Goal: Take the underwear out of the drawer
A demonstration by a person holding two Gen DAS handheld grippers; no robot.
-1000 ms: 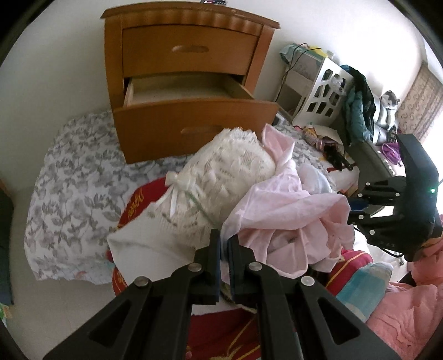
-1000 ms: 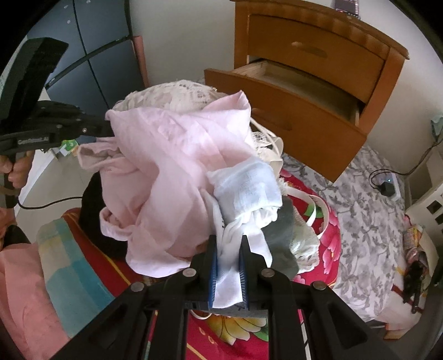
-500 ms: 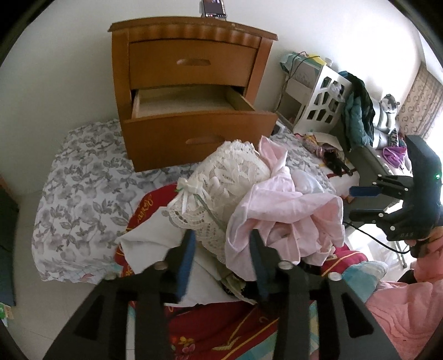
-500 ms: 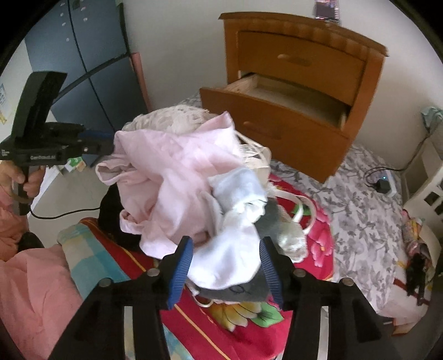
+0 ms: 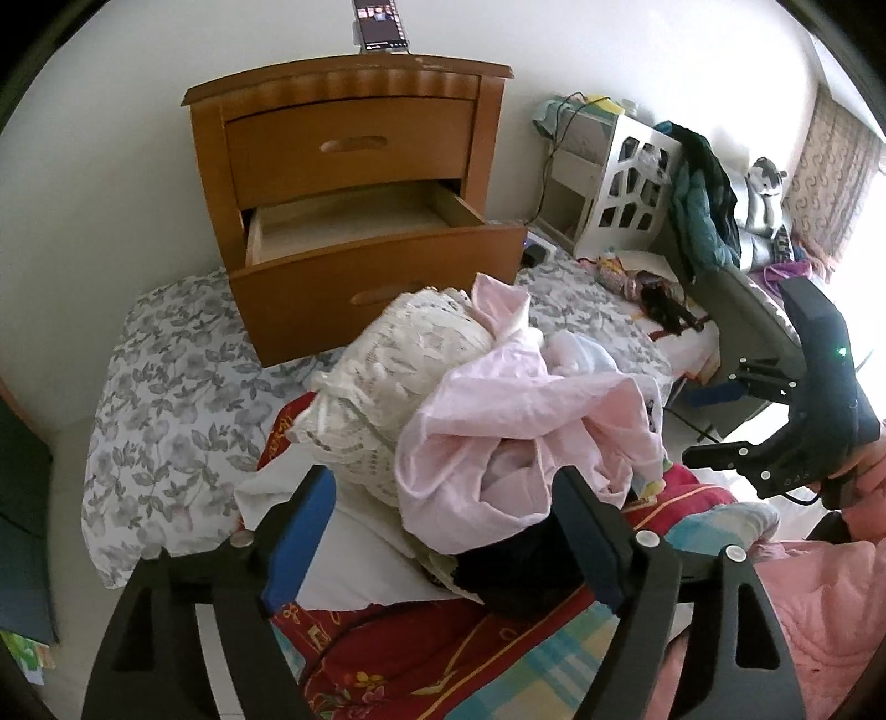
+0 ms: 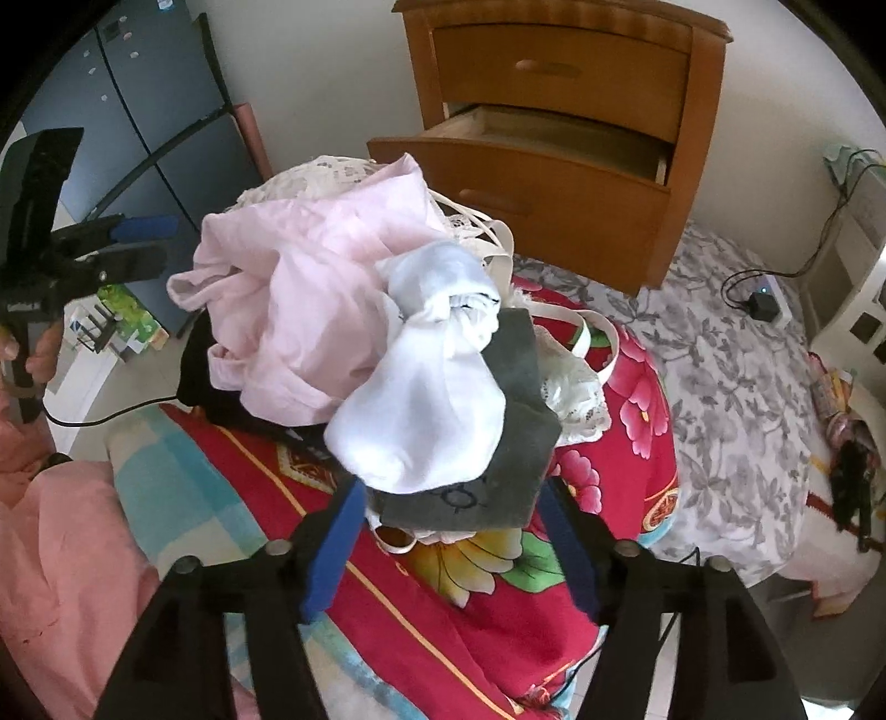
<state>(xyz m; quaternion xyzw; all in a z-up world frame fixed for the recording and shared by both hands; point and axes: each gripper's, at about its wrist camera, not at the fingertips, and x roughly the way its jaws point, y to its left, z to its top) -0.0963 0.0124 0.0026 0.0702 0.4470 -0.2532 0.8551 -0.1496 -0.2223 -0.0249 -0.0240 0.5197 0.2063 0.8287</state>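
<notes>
Though crumpled, soft underwear heap (image 5: 498,421)

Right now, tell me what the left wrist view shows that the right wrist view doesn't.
Only the left wrist view shows the phone on top of the nightstand, the white cabinet and the curtain. Only the right wrist view shows the dark doors, the white garment and the grey garment under it. Both show the open drawer, the pink garment, the lace piece, the red blanket, and both grippers, left gripper and right gripper, whose jaws have just been opening, pressing nothing.
</notes>
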